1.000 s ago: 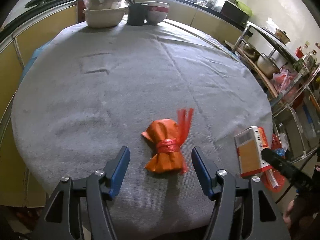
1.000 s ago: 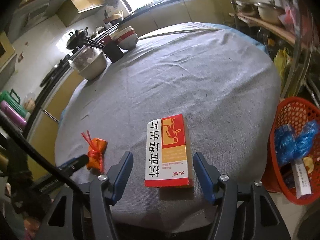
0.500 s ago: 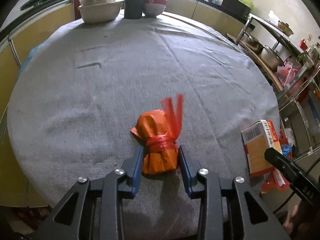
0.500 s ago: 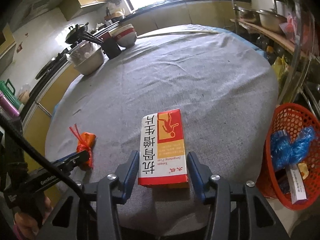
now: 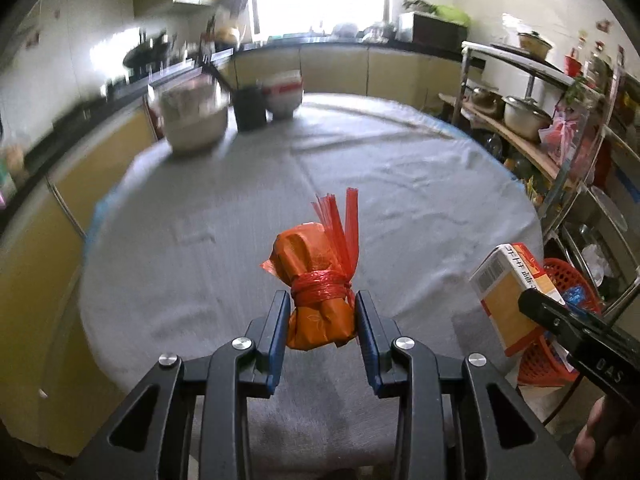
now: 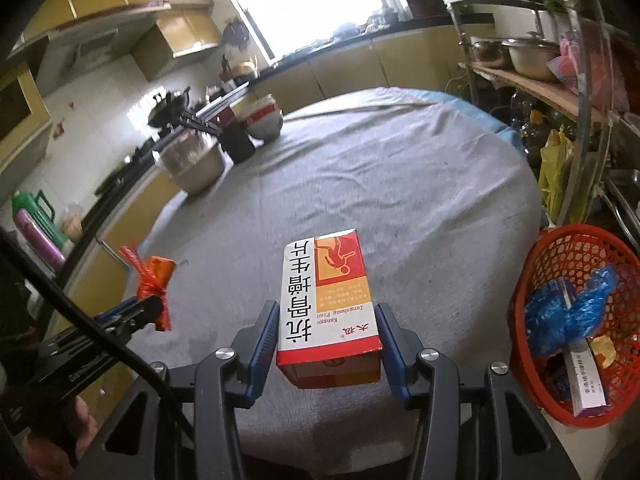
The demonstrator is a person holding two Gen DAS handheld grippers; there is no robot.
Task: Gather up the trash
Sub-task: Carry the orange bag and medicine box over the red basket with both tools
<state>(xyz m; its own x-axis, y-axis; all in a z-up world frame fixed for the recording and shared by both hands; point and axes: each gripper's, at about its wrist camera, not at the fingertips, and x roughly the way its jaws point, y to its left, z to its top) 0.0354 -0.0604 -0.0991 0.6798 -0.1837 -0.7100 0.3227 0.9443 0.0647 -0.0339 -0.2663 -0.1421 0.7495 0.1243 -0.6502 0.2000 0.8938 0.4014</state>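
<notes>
My left gripper (image 5: 322, 316) is shut on an orange wrapped bundle tied with red string (image 5: 316, 280) and holds it lifted above the grey round table (image 5: 224, 216). My right gripper (image 6: 326, 332) is shut on a red, white and yellow medicine box (image 6: 326, 292), also lifted off the table. The bundle shows in the right wrist view (image 6: 154, 280) at the left, and the box shows in the left wrist view (image 5: 510, 296) at the right.
A red mesh basket (image 6: 560, 256) with blue plastic and a box stands off the table's right edge, also in the left wrist view (image 5: 560, 276). Bowls (image 5: 196, 120) and a dark cup (image 5: 250, 108) stand at the table's far edge. A metal shelf rack (image 6: 560, 80) stands at right.
Both grippers closed on their items, then lifted them off the table. The views now tilt up toward the far kitchen counter.
</notes>
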